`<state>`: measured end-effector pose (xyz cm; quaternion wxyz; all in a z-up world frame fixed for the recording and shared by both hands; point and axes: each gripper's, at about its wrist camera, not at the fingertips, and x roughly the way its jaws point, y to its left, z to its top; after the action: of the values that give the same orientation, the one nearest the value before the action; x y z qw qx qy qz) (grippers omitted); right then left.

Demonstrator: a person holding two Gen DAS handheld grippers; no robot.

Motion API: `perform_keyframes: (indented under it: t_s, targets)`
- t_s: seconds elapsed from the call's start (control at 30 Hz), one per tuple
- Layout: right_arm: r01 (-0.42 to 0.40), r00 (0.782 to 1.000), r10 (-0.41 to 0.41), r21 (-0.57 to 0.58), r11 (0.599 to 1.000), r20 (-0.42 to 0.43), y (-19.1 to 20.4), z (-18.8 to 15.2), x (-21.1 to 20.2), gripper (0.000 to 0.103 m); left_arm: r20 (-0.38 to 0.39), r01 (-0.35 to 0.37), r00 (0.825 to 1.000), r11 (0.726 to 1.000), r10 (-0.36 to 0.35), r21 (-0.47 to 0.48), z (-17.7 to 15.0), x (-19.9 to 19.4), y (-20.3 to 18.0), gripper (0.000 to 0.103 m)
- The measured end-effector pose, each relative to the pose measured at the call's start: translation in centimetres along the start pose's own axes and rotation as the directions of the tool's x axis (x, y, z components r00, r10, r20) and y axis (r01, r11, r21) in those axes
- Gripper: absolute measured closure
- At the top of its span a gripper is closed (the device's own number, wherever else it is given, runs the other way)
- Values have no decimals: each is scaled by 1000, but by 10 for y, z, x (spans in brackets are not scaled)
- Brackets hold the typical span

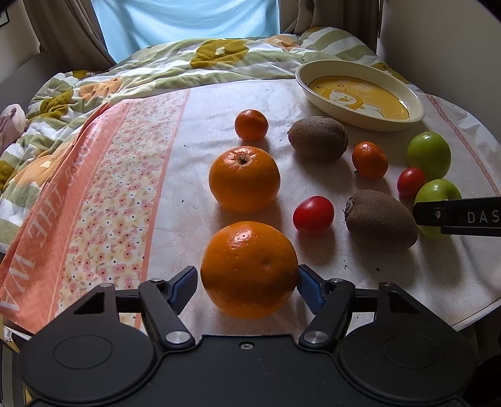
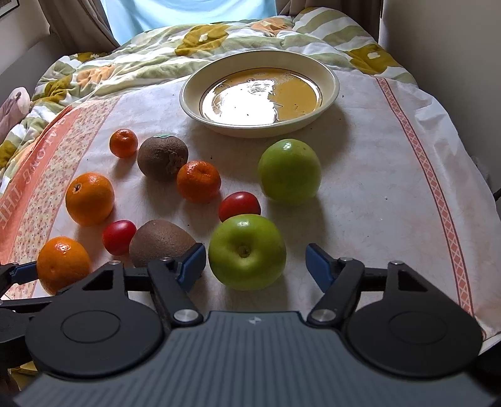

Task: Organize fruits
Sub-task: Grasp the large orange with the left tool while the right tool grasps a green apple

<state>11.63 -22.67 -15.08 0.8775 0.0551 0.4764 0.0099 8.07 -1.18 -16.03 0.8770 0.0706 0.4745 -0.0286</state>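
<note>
Daylight reaches me from the window at the far end, soft and fairly bright, bluish through the pale curtain. Fruit shadows fall toward my cameras: a short dark patch lies under the nearest orange and under the nearest green apple. The bowl throws a blown-out white glare across its base in the right wrist view, hiding its picture. Both fisheye views bend the tablecloth edges and darken at the corners. Focus is sharp mid-frame, softer on the quilt.
</note>
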Motion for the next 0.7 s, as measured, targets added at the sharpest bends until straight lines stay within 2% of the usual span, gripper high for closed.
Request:
perform_keyframes:
  t_s: [0.1, 0.47, 0.6, 0.7]
  targets:
    - [1, 1000, -1, 3, 1000, -5, 0, 0, 3, 23, 3, 4, 1000, 1000, -4, 8, 0, 1, -2, 34]
    - [7, 1000, -7, 4, 1000, -10, 3, 0, 5, 25, 9, 14, 1000, 1000, -14, 12, -1, 1, 0, 35]
    - [-9, 1000, 9, 6, 1000, -14, 3, 0, 6, 35, 11, 20, 1000, 1000, -20, 5, -2, 0, 1, 35]
    - [-7, 1000, 7, -5, 1000, -14, 4, 1, 6, 35, 12, 19, 1000, 1000, -19, 3, -2, 0, 1, 36]
